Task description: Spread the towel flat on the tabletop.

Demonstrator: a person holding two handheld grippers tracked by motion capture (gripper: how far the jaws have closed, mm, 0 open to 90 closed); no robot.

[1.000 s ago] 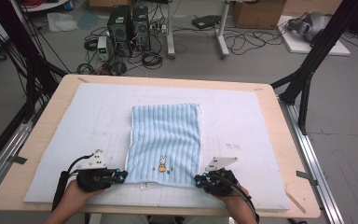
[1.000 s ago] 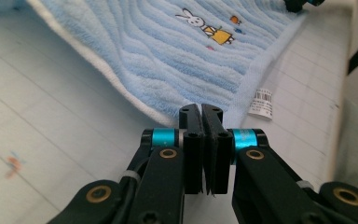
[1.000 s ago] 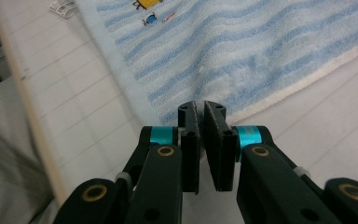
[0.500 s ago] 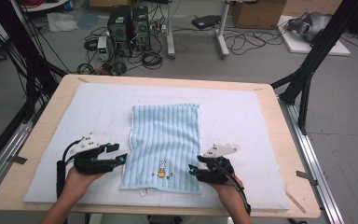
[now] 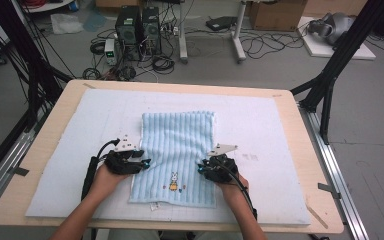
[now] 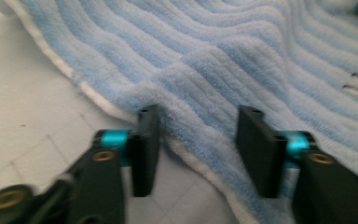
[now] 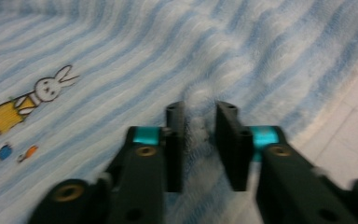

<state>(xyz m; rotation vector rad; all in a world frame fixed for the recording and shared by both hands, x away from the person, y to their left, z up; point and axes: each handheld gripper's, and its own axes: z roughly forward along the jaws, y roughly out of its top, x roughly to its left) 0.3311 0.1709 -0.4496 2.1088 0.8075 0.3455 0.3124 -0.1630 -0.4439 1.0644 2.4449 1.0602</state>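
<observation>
- Blue-and-white striped terry towel [image 5: 177, 155] lies flat mid-table on white foam mat [image 5: 70, 145]
- Left gripper [image 6: 198, 140] jaws, just closing, straddle towel's edge, not yet pinching
- Right gripper [image 7: 199, 126] jaws, just closing, pinch a raised towel fold

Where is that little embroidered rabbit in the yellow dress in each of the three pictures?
High view: the small embroidered rabbit in a yellow dress sits near the bottom edge of the blue-and-white striped terry towel.
Left gripper view: not in it.
Right gripper view: rabbit at left.
Shared landmark: the towel.
</observation>
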